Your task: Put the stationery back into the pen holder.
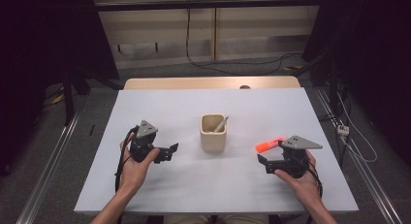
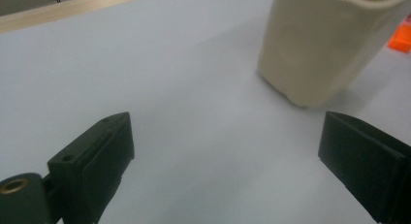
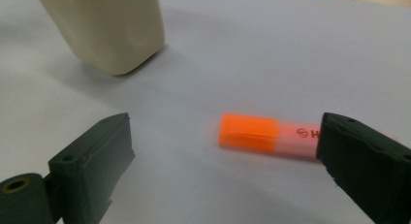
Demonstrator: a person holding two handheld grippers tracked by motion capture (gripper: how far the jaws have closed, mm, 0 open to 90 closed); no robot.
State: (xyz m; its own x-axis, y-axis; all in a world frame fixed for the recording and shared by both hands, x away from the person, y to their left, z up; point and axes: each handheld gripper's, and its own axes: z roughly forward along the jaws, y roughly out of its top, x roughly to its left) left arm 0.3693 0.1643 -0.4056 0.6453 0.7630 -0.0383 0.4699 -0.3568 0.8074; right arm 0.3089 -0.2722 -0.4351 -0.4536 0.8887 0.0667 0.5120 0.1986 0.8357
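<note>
The marker (image 3: 271, 136) lay crosswise just ahead of the right hand-held gripper (image 3: 225, 170), nearer than the left hand-held gripper (image 2: 225, 170); both were spread, empty.

I count one beige holder (image 1: 213, 134) at the middle of the white table (image 1: 160, 195), and I place everything else against it. Inside that holder I see one pale pen-like item (image 1: 221, 124) leaning toward its right rim. To the holder's right lies one orange highlighter (image 1: 269, 145), apart from it. I have two grippers: the left gripper (image 1: 170, 152) to the holder's left and the right gripper (image 1: 262, 162) to its right, each with jaws spread wide and held by one hand, so two hands. One table in all.
</note>
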